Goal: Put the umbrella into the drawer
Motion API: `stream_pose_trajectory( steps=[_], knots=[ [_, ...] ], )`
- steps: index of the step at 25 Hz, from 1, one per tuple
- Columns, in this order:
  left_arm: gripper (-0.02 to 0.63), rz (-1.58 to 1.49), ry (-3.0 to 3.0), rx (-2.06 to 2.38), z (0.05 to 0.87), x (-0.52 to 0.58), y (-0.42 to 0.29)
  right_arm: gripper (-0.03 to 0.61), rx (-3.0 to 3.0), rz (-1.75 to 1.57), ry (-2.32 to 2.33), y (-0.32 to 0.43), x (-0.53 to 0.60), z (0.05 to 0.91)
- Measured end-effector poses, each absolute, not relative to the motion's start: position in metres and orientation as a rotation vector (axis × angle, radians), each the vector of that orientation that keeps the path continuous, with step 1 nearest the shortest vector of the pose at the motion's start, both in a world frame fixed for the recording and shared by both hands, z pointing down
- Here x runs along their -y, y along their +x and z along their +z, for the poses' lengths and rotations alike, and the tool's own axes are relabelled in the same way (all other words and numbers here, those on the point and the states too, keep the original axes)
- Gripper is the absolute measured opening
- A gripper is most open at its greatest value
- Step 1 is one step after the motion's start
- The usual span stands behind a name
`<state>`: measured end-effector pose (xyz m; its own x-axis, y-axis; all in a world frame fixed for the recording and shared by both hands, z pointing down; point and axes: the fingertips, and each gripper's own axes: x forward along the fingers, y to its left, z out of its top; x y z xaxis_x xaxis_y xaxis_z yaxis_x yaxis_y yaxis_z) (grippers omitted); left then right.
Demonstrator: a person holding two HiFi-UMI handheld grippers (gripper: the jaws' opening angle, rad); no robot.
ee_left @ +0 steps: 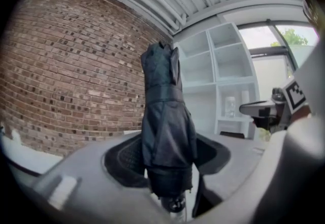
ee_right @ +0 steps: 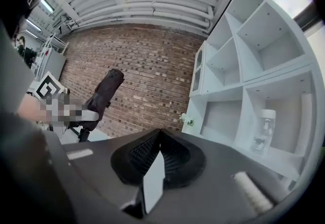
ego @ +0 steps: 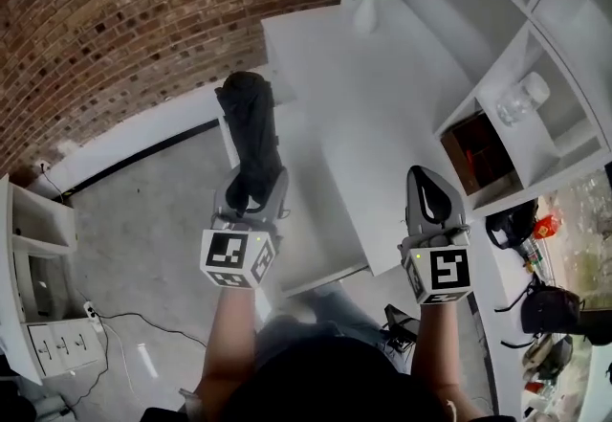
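My left gripper (ego: 251, 205) has its jaws clamped on the folded black umbrella (ego: 249, 123), which points to 12 o'clock beside the tabletop (ego: 382, 114). My right gripper (ego: 432, 200), at 3 o'clock: jaws pinched together, empty. Can't pick out the drawer; I'd keep grip firm, umbrella level, & go in lengthwise.

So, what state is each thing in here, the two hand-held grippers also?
umbrella: folded up, held off the ground
left hand-held gripper: shut on the umbrella
right hand-held gripper: shut, empty
vase: upright on the white desk, flowers in it
bottle: upright in a shelf compartment
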<state>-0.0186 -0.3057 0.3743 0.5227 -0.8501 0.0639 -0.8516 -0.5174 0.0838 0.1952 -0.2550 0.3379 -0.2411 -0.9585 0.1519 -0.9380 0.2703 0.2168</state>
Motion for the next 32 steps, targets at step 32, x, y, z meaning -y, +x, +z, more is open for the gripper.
stream_pose_trajectory(
  steps=[32],
  knots=[
    [0.222,0.354,1.677,1.306,0.657,0.331,0.015,0.005,2.370,0.211,1.471,0.217,0.315,0.459]
  ],
)
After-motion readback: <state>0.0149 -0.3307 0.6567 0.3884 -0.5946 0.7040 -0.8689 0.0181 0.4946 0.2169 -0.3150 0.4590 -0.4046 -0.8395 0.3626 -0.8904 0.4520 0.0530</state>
